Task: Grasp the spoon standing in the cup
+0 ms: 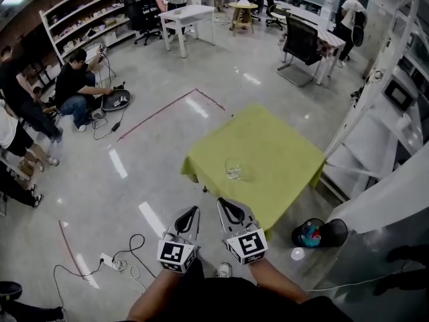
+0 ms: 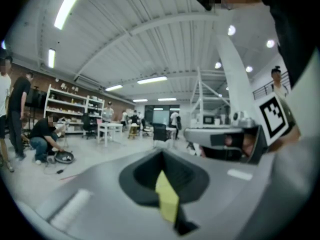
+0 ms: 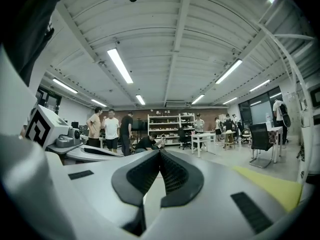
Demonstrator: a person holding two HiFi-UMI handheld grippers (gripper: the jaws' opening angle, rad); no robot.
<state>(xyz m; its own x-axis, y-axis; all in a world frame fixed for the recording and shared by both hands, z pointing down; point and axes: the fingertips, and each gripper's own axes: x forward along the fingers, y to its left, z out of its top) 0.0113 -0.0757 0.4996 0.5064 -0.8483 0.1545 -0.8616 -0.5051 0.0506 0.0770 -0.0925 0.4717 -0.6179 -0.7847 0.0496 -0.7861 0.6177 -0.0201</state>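
A clear glass cup stands on the table's yellow-green cloth, near its front edge. A pale shape low in the cup may be the spoon; it is too small to tell. My left gripper and right gripper hang side by side, short of the table and close to my body, both shut and holding nothing. In the left gripper view the left gripper's jaws meet at the tip and the cup is hidden. The right gripper view shows the right gripper with its jaws pressed together, and a corner of the cloth at the right.
A black bin with coloured things stands on the floor at the table's right corner. A white rack rises at the right. Cables and a power strip lie on the floor at the left. People sit and stand farther left.
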